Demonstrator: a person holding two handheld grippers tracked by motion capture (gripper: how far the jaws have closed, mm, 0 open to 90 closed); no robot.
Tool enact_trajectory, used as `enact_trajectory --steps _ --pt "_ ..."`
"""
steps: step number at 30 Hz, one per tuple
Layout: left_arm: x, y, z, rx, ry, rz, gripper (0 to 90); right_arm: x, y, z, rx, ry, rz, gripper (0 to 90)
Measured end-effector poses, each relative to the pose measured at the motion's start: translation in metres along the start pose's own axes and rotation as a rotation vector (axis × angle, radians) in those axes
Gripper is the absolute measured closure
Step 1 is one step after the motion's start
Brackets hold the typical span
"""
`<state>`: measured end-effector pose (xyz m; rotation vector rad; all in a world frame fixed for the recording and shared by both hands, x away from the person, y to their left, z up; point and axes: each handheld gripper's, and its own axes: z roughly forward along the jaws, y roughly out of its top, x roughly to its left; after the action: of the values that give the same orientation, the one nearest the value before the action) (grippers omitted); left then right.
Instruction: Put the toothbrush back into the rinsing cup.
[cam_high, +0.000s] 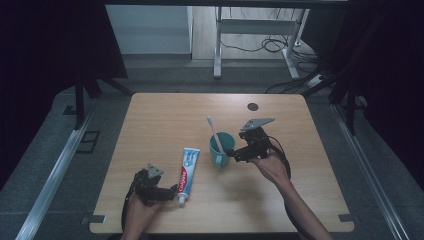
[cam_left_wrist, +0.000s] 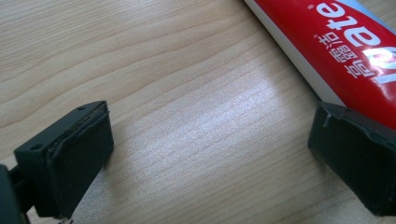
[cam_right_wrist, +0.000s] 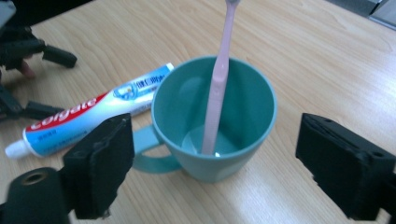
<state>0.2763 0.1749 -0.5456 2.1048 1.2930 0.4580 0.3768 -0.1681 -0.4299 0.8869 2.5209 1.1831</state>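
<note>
Nearest the high camera, the left gripper (cam_high: 170, 192) rests low on the wooden tabletop (cam_high: 280, 190), its jaws spread wide over bare wood with nothing between them; its own view shows one jaw just beside the red end of the toothpaste tube (cam_left_wrist: 345, 51). The tube lies flat, cap toward the person, between the two hands. Just to its right stands a teal cup (cam_high: 220, 150), upright, its handle turned toward the tube, with a pink toothbrush (cam_high: 215, 132) leaning inside, head up. The right gripper (cam_high: 234, 152) hangs close at the cup's right side; in its own view the jaws stand spread to either side of the cup (cam_right_wrist: 215, 121), not touching it. A small dark disc (cam_high: 253, 106) lies well apart near the far edge.
</note>
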Motion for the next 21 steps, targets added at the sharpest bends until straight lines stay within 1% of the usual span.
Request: enact_trajectory --steps 3,4,5,8,11,14,16,21 --pt "0.000 0.000 0.000 0.000 0.000 0.000 0.2 0.000 -0.003 -0.001 0.019 -0.008 -0.011 5.6" --pt "0.000 0.000 0.000 0.000 0.000 0.001 0.2 0.001 -0.004 -0.002 0.026 -0.007 -0.011 2.4" --pt "0.000 0.000 0.000 0.000 0.000 0.001 0.2 0.001 -0.005 -0.002 0.030 -0.011 -0.013 1.0" --pt "0.000 0.000 0.000 0.000 0.000 0.000 0.2 0.001 -0.007 -0.003 0.032 -0.011 -0.022 0.0" --pt "0.000 0.000 0.000 0.000 0.000 0.001 0.2 0.002 -0.010 -0.005 0.003 -0.008 -0.023 0.0" --pt "0.000 0.000 0.000 0.000 0.000 0.000 0.2 0.002 -0.012 -0.007 -0.005 -0.009 -0.021 0.0" --pt "0.000 0.000 0.000 -0.001 0.000 0.000 0.2 0.001 -0.015 -0.010 -0.022 -0.004 -0.009 0.0" --pt "0.000 0.000 0.000 -0.004 0.001 -0.004 0.2 0.000 -0.020 -0.015 -0.032 0.000 0.001 0.0"
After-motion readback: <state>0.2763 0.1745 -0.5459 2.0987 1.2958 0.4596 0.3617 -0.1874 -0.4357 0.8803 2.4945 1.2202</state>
